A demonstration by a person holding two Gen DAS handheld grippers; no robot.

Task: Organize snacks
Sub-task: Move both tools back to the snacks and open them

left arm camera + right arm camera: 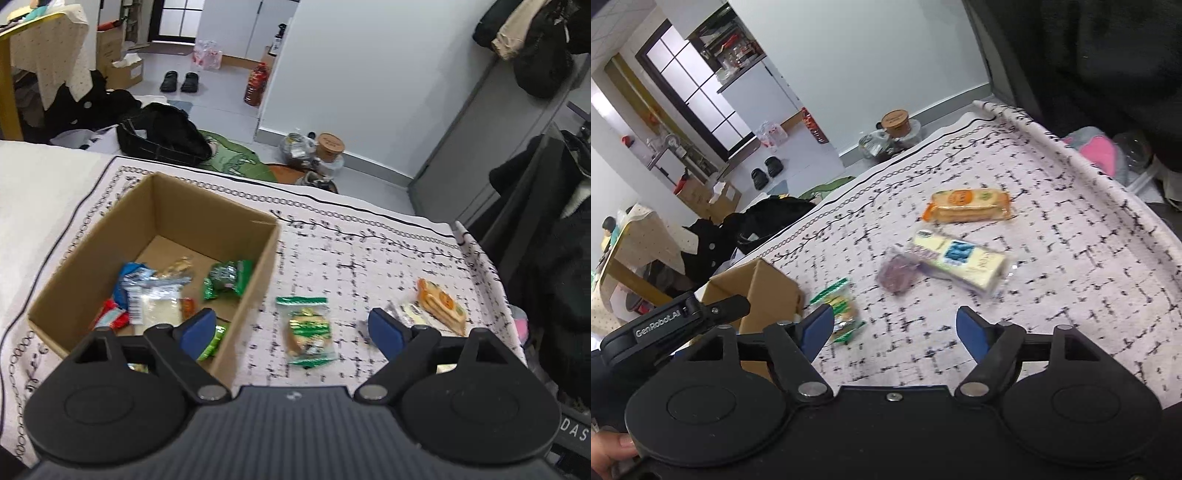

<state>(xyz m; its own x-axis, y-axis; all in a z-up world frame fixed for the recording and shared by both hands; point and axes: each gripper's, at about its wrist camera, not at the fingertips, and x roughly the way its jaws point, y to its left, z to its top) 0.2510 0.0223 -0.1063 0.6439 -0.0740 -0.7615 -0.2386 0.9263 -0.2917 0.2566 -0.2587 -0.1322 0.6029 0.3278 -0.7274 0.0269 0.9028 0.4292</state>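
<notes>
Left wrist: green snack packet (308, 329) flat on cloth, long axis pointing away; left claw (291, 332) spread, empty.

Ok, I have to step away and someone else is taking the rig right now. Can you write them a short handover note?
Left hand-held gripper: open, empty, above the green-and-gold snack pack next to the cardboard box.
Right hand-held gripper: open, empty, over the patterned cloth.
Done: several snacks lie in the box, among them a green packet and a blue-and-white packet.
Left: four items on the cloth: the green-and-gold pack by the box, a small purple packet, a pale yellow bar with a blue label, and an orange cracker pack farthest out.
</notes>
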